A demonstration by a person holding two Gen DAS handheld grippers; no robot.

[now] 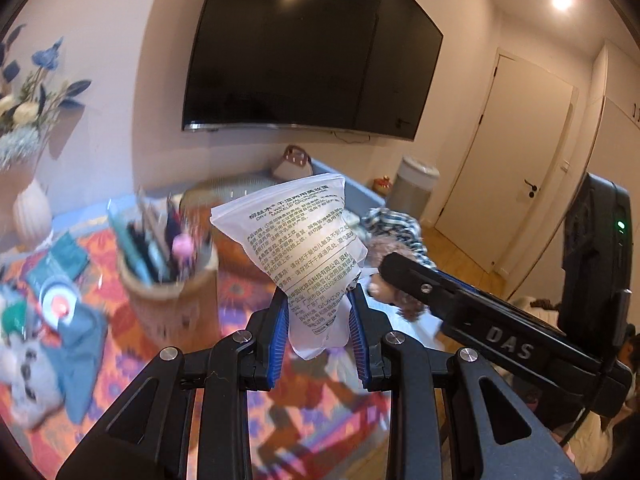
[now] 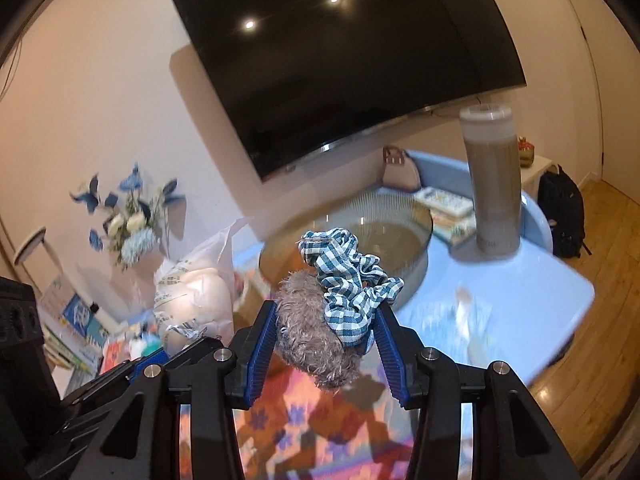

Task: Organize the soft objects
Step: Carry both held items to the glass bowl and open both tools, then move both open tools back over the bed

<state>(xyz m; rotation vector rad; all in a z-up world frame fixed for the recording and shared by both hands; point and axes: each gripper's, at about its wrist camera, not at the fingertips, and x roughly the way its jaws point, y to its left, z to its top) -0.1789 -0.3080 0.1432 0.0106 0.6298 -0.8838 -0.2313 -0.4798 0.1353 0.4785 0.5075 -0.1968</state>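
The left gripper (image 1: 320, 332) pinches a white printed pouch (image 1: 308, 248) while the right gripper (image 2: 324, 340) clamps a fuzzy grey scrunchie (image 2: 308, 332) and a checked scrunchie (image 2: 348, 284).

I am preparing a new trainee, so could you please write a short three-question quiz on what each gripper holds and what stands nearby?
1. True or false: the left gripper is shut on a white printed plastic pouch.
2. The right gripper holds: A) a book; B) a fuzzy grey-brown scrunchie with a blue-and-white checked scrunchie; C) nothing.
3. What does the woven wicker basket hold?

Key: 1 true; 2 B; 3 upright slim items, too blurred to identify.
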